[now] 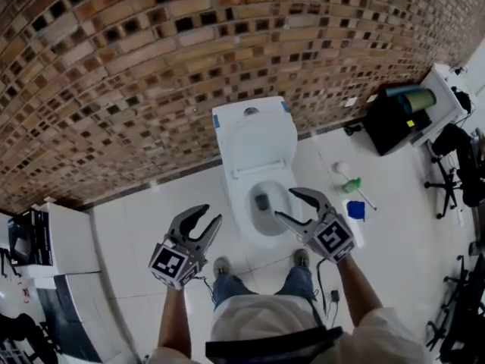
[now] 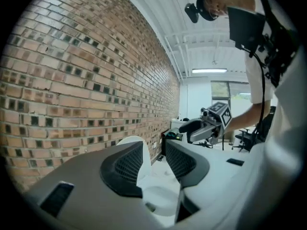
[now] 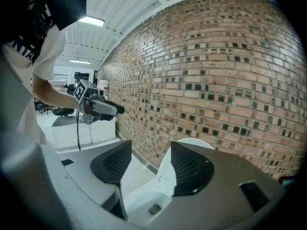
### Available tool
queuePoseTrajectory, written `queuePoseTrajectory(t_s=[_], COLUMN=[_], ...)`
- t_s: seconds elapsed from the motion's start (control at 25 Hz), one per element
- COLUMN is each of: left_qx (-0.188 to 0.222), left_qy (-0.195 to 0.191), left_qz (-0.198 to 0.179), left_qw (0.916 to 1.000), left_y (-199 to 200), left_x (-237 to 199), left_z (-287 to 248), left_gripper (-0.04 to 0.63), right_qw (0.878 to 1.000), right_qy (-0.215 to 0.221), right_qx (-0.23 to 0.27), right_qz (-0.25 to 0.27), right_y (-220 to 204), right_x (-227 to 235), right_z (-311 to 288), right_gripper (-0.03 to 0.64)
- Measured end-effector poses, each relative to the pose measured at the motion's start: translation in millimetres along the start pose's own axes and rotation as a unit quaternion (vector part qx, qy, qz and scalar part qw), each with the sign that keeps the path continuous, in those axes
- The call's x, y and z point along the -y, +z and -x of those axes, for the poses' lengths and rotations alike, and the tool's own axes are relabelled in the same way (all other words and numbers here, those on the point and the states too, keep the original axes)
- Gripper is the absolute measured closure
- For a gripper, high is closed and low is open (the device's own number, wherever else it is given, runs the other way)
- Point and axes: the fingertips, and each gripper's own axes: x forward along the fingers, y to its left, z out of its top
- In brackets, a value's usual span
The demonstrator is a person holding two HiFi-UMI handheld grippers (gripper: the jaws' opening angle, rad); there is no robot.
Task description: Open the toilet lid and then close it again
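Toilet lid (image 1: 261, 144) stands raised against the tank (image 1: 248, 112), straight ahead by the brick wall. Left tongs (image 1: 209, 217) hang open and empty, beside the bowl (image 1: 267, 230). Right tongs (image 1: 286, 205), equally open and empty, hover over its right rim. Closing well probably means hooking the lid's top edge and lowering it slowly.

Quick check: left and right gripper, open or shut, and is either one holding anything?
Left gripper: open, holding nothing.
Right gripper: open, holding nothing.
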Motion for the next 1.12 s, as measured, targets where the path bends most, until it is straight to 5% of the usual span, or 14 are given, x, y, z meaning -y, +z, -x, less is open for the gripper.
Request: queuePoseTrajectory(t_s=[0.2, 0.32, 0.64, 1.0, 1.12], left_qx=[-0.033, -0.023, -0.009, -0.039, -0.048], left_qy=[-0.07, -0.093, -0.137, -0.134, -0.136], left_qz=[-0.03, -0.027, -0.018, 0.039, 0.042], left_qw=[0.9965, 0.995, 0.9904, 0.9894, 0.9886], left_y=[-9.4, -10.0, -25.6, -77.9, -93.0], left_x=[-56.7, -76.3, -95.9, -118.2, -123.1], left_z=[25.7, 16.4, -13.6, 1.5, 6.7], left_gripper=[0.453, 0.453, 0.453, 0.453, 0.453], right_qw=[0.997, 0.983, 0.908, 0.815, 0.799], right_qy=[-0.036, -0.012, 0.078, 0.174, 0.177], right_qx=[-0.051, -0.119, -0.302, -0.462, -0.489], right_qz=[0.041, 0.139, 0.281, 0.303, 0.302], right_y=[26.8, 35.2, 10.3, -75.3, -96.4], right_x=[6.1, 38.8, 140.6, 174.6, 182.7], right_z=[-84.7, -131.0, -240.7, -307.6, -306.0], right_gripper=[0.351, 0.351, 0.351, 0.351, 0.351])
